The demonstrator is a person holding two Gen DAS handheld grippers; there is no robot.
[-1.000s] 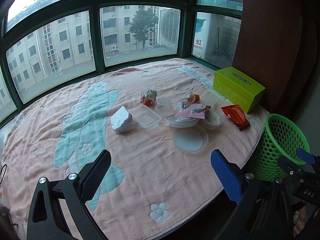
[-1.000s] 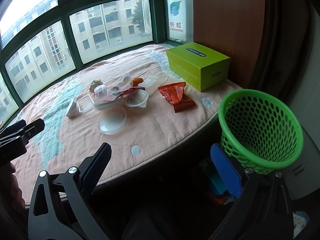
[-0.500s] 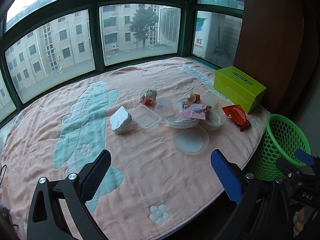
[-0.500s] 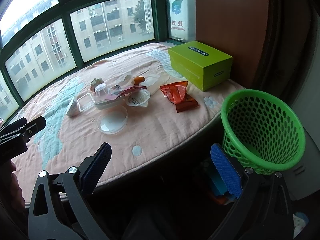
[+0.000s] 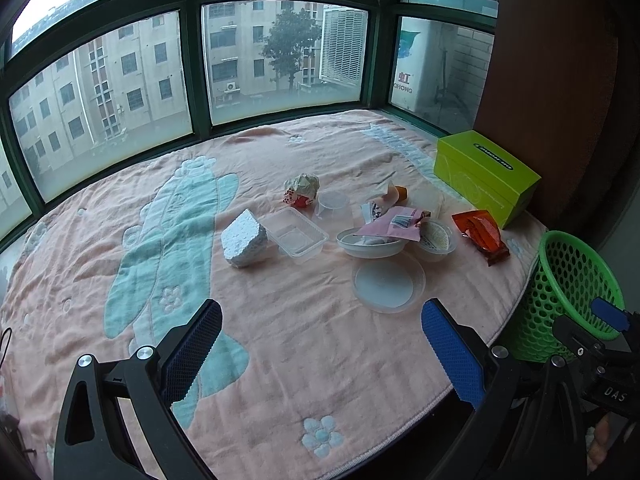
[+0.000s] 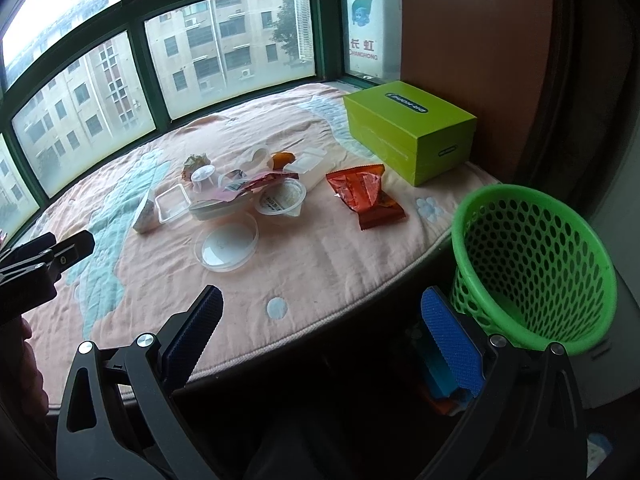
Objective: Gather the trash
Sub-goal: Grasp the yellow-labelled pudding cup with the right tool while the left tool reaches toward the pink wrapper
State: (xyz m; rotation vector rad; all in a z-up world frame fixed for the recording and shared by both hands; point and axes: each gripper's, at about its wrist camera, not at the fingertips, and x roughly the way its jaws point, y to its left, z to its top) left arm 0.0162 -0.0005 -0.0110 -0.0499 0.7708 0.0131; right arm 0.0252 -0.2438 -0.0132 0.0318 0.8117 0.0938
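Observation:
Trash lies in a cluster on a pink blanket (image 5: 280, 320): a white foam chunk (image 5: 244, 240), a clear tray (image 5: 294, 236), a round clear lid (image 5: 388, 286), a white bowl with a pink wrapper (image 5: 372, 240), a clear cup (image 5: 436, 236), a crumpled wrapper (image 5: 302, 190) and an orange snack bag (image 5: 480, 236), also in the right wrist view (image 6: 364, 196). A green mesh basket (image 6: 532, 264) stands off the bed's right edge. My left gripper (image 5: 320, 344) is open and empty, short of the lid. My right gripper (image 6: 320, 332) is open and empty, at the bed's front edge left of the basket.
A lime-green box (image 5: 486, 176) sits at the back right against a brown wall panel (image 6: 472, 32). Green-framed windows (image 5: 192, 68) ring the far side of the bed. The dark gap (image 6: 328, 380) below the bed edge lies under my right gripper.
Both grippers have drifted slightly forward and upward; the view shifted a little. Nothing was taken hold of, and the trash has not moved.

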